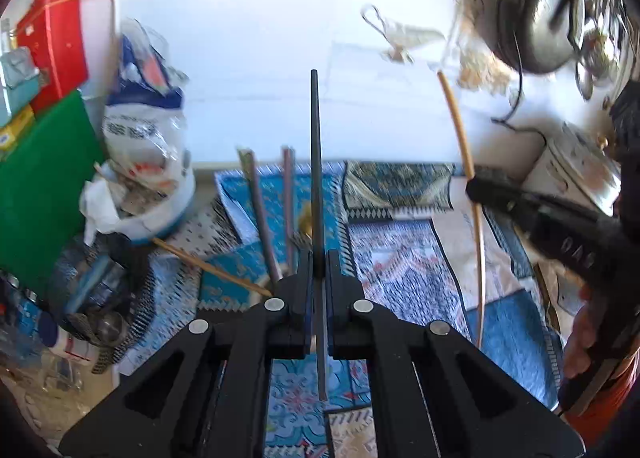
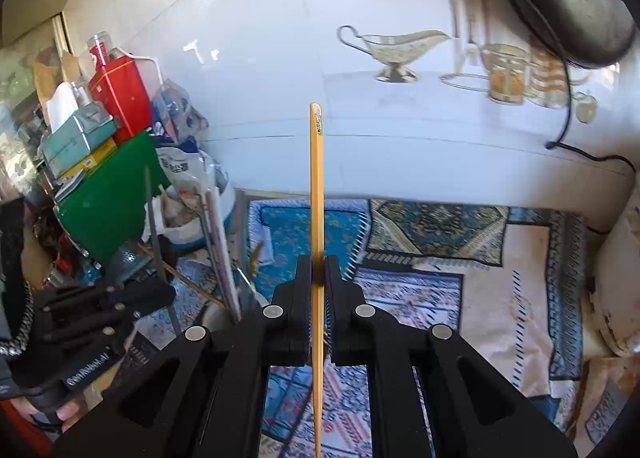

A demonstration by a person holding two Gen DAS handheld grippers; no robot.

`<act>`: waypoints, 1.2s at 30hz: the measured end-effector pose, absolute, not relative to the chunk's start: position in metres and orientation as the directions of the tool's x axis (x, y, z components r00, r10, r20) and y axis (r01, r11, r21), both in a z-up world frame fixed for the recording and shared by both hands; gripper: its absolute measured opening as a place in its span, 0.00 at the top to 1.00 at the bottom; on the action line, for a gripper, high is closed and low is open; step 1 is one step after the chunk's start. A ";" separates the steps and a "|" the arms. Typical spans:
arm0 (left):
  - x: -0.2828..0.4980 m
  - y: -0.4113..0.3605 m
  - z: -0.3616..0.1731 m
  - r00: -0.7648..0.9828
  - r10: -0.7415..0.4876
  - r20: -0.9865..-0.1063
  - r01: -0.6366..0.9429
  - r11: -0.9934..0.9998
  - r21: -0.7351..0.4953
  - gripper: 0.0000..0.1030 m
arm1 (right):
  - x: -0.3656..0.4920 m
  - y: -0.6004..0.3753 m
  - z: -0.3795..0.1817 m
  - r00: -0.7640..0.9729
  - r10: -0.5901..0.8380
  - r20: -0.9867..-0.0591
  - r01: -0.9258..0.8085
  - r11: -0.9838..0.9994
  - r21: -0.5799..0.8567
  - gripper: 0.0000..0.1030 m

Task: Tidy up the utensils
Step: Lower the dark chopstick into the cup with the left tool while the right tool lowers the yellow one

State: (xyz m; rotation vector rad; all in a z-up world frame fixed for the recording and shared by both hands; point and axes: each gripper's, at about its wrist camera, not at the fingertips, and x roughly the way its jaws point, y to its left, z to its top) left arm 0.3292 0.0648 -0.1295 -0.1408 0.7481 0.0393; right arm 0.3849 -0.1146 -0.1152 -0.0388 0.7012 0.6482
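My left gripper [image 1: 319, 270] is clenched on a dark chopstick [image 1: 315, 161], which stands upright between my fingers [image 1: 305, 290], long axis along my line of sight, tip up toward the white wall. My right gripper [image 2: 318, 276] is clenched the same way on a yellow chopstick [image 2: 316, 177], also upright, running straight out between the fingers [image 2: 334, 290]. Both are lifted clear of the patterned mats on the surface [image 2: 420, 298]. Below and just left of my left fingers, other sticks [image 1: 288, 193] lean out of what looks like a holder, though its rim is mostly hidden. I judge the left one is nearer that cluster; the right is well apart, off to the right, so the dark chopstick should go down first, tilting its lower end toward those sticks
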 end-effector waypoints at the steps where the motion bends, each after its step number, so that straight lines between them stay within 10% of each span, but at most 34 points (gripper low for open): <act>1: 0.329 0.070 -0.125 0.745 -0.005 -0.667 -0.095 0.989 -0.114 0.97 | 0.387 -0.109 -0.116 0.574 0.547 -0.609 -0.570 0.801 0.183 0.94; 13: 0.353 0.119 -0.113 0.812 0.013 -0.583 -0.149 0.971 -0.186 0.97 | 0.410 -0.040 -0.129 0.592 0.554 -0.586 -0.547 0.810 0.213 0.94; 36: 0.395 0.130 -0.176 0.714 -0.136 -0.687 -0.027 0.975 -0.221 0.97 | 0.419 -0.030 -0.186 0.617 0.468 -0.633 -0.426 0.875 0.231 0.94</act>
